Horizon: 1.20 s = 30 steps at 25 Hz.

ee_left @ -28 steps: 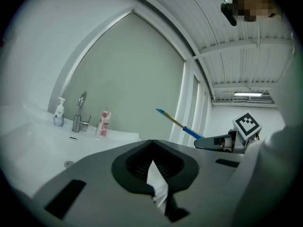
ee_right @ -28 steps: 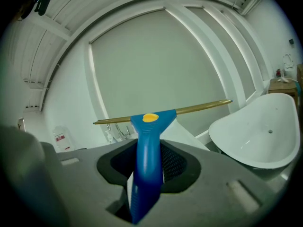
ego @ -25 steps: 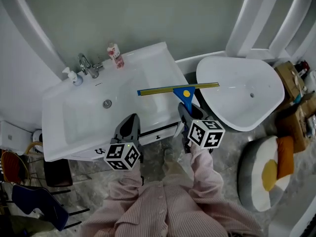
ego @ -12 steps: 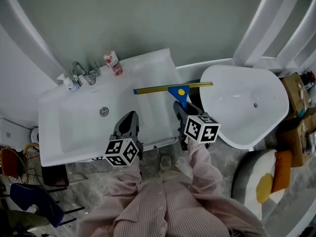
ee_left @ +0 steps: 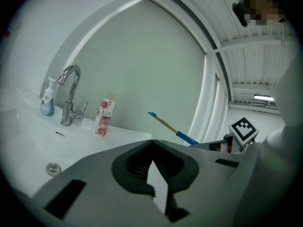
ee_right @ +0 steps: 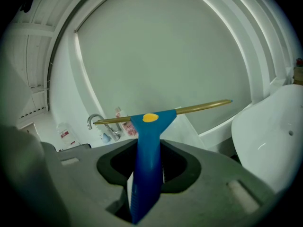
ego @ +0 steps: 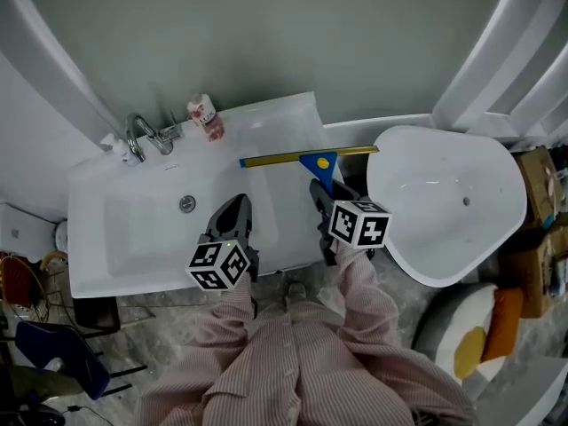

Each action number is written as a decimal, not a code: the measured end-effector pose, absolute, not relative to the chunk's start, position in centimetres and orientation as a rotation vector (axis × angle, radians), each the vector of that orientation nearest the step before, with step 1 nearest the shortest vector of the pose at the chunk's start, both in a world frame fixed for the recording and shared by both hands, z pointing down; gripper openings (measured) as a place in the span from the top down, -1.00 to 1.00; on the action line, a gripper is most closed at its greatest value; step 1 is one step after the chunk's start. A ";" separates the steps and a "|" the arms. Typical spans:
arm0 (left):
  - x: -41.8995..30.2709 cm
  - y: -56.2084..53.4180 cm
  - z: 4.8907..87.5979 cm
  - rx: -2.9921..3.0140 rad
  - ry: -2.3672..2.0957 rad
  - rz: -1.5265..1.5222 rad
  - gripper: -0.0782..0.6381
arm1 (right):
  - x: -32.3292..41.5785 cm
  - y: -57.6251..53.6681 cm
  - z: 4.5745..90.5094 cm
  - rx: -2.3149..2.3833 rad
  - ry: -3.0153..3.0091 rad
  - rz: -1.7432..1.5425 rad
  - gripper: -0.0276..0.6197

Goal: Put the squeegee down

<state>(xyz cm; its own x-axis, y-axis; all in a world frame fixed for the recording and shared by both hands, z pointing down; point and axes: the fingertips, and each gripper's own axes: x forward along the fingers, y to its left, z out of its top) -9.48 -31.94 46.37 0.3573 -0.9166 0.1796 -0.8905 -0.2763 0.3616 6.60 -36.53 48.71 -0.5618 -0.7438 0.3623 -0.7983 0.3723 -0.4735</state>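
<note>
The squeegee (ego: 309,159) has a blue handle, a yellow dot and a long gold blade. My right gripper (ego: 319,193) is shut on the handle and holds the blade level above the right end of the white washbasin counter (ego: 275,122). In the right gripper view the handle (ee_right: 147,150) stands upright between the jaws. From the left gripper view the squeegee (ee_left: 169,128) shows to the right. My left gripper (ego: 232,213) hovers over the basin's front, shut with nothing in it, its tips (ee_left: 151,143) touching.
A chrome faucet (ego: 142,134), a soap dispenser (ego: 114,146) and a pink bottle (ego: 206,116) stand at the back of the basin. A white bathtub (ego: 453,202) lies to the right. A chair (ego: 53,362) and a cushion (ego: 470,344) sit on the floor.
Both grippers have moved together toward the basin and slightly down, carrying the squeegee along. The right grip on the handle is unchanged and the left stays shut.
</note>
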 end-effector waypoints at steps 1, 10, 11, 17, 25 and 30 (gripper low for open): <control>-9.7 -32.3 46.6 2.220 -1.577 -0.084 0.78 | 6.5 -37.0 49.1 1.422 -2.519 0.955 0.53; -10.5 -35.7 49.9 2.160 -1.495 -0.019 0.78 | 4.7 -40.1 53.1 1.404 -2.403 1.009 0.53; -10.6 -36.2 50.5 2.152 -1.481 -0.004 0.78 | 4.4 -40.5 53.7 1.401 -2.387 1.015 0.52; -10.8 -38.6 54.1 2.103 -1.410 0.073 0.78 | 3.4 -43.1 56.3 1.390 -2.312 1.022 0.53; -10.8 -40.0 56.8 2.047 -1.359 0.110 0.78 | 2.9 -44.3 59.3 1.354 -2.222 1.012 0.53; -10.4 -40.4 57.8 2.033 -1.334 0.130 0.78 | 2.9 -44.6 60.8 1.345 -2.168 0.993 0.52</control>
